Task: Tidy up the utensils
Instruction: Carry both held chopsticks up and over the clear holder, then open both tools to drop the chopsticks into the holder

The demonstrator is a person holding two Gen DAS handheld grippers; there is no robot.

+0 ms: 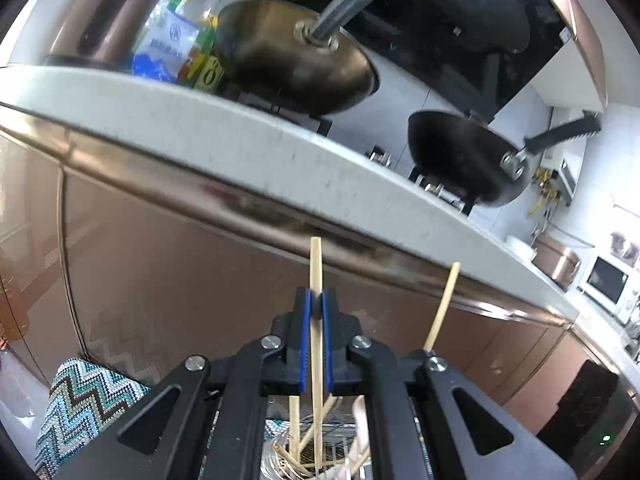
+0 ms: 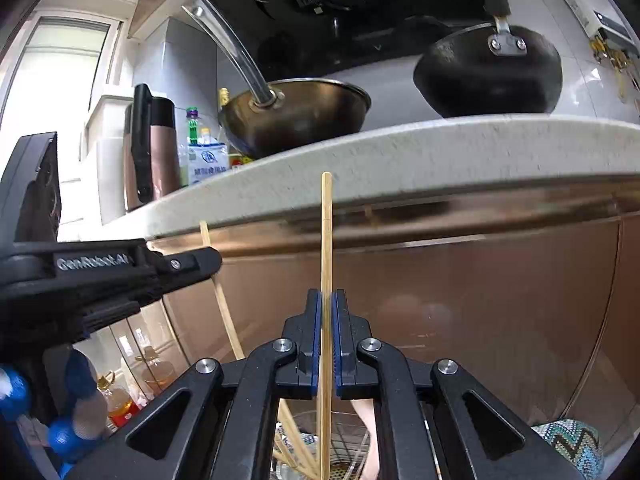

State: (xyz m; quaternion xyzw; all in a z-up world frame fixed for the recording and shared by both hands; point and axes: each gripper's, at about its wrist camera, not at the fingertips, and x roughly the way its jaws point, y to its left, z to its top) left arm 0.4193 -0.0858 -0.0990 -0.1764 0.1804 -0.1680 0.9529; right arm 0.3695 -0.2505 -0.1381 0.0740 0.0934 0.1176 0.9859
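Observation:
My left gripper (image 1: 316,300) is shut on a pale bamboo chopstick (image 1: 315,264) held upright; its tip rises in front of the counter edge. My right gripper (image 2: 327,300) is shut on another bamboo chopstick (image 2: 326,232), also upright. The right one's chopstick shows in the left wrist view (image 1: 442,306) at the right. The left gripper's body (image 2: 120,276) and its chopstick (image 2: 224,308) show at the left of the right wrist view. Below both grippers a wire utensil basket (image 2: 344,440) holds several more chopsticks (image 1: 296,428).
A speckled countertop (image 1: 240,148) runs above brown cabinet fronts (image 1: 180,264). On it stand a brass-coloured wok (image 2: 296,116), a black wok (image 2: 492,76), bottles (image 1: 184,40) and a brown thermos (image 2: 154,148). A zigzag-pattern cloth (image 1: 84,408) lies low at the left.

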